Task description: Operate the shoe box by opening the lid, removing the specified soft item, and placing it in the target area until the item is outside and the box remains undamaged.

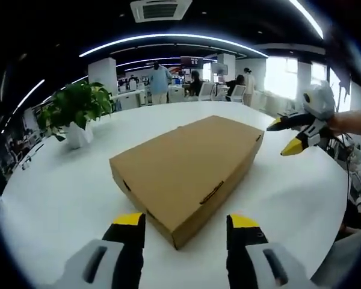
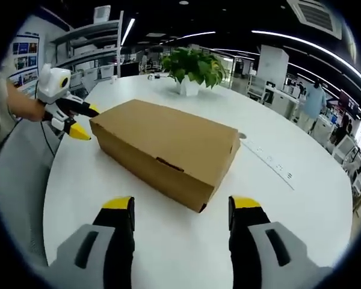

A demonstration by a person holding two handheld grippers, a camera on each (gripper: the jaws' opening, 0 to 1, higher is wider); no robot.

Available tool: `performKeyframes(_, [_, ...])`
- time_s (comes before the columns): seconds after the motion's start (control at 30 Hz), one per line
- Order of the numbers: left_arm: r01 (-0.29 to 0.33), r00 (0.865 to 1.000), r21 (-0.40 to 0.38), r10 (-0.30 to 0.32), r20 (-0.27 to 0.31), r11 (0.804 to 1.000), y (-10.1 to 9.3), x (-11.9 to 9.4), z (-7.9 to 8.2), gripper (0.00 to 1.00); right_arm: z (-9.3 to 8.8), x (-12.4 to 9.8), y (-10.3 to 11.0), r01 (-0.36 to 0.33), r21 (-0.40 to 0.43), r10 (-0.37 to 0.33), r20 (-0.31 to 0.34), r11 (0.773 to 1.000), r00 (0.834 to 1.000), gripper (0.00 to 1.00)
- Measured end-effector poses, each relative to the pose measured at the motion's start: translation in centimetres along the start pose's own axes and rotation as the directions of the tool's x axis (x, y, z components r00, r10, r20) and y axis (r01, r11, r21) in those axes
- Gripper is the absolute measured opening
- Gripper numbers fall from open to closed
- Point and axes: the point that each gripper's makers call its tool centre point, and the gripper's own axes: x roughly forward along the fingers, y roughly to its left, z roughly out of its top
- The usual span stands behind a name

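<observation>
box (image 1: 189, 171): brown cardboard, lid shut, lying flat near the middle of the white table (image 1: 60, 192). you are holding the left gripper (image 1: 183, 226) just short of one corner, jaws spread wide and gripping nothing. you are holding the right gripper (image 2: 180, 208) before another corner, jaws likewise apart and not touching the box. plant (image 2: 192, 66): potted, standing on the table beyond the box.
</observation>
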Motion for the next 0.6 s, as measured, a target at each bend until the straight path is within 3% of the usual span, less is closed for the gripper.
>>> performKeyframes(0.27, [-0.029,1.000,-0.073,0.029,0.002,0.997,0.6,0.4,-0.4,0.51,0.7,1.4,-0.8,0.010,0.024,-0.010,0.012,1.000,1.000,0.52])
performKeyframes(0.6, [-0.087,0.995,-0.107,0.090,0.029,0.991,1.0,0.7,0.0,0.51,0.7,3.0,-1.5,0.029,0.015,-0.029,-0.011,0.999,1.000,0.42])
